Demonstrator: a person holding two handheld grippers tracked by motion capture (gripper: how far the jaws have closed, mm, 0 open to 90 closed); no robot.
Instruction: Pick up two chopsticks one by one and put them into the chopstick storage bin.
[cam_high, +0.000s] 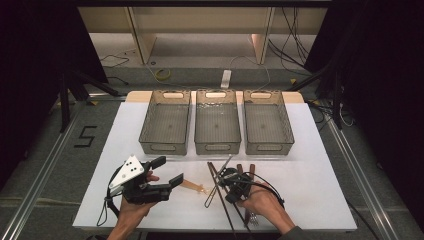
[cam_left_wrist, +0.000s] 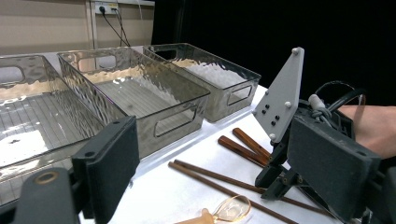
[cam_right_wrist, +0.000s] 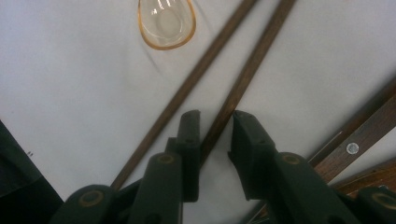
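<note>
Two brown sticks (cam_right_wrist: 187, 88) lay on white table (cam_high: 320, 150). Right gripper (cam_right_wrist: 215, 122) stood over one stick, jaws apart, not pinching. Left gripper (cam_high: 172, 172) was wide open, empty.

The bench (cam_high: 310, 165) was plain white, with a pale wooden edge at its far side. The three bins (cam_high: 217, 129) were clear smoky grey with a rippled, hammered texture and fine ribbed lines across their floors. The chopsticks (cam_right_wrist: 243, 84) were dark brown with a faint wood grain. The spoon (cam_right_wrist: 166, 22) was see-through with an amber-orange rim and an orange-tan handle. The cutlery handles (cam_left_wrist: 243, 144) were reddish brown, one carrying a silver rivet. The left gripper (cam_high: 165, 176) and right gripper (cam_right_wrist: 215, 122) were matt black, each topped by a light grey plate dotted with dark holes.
</note>
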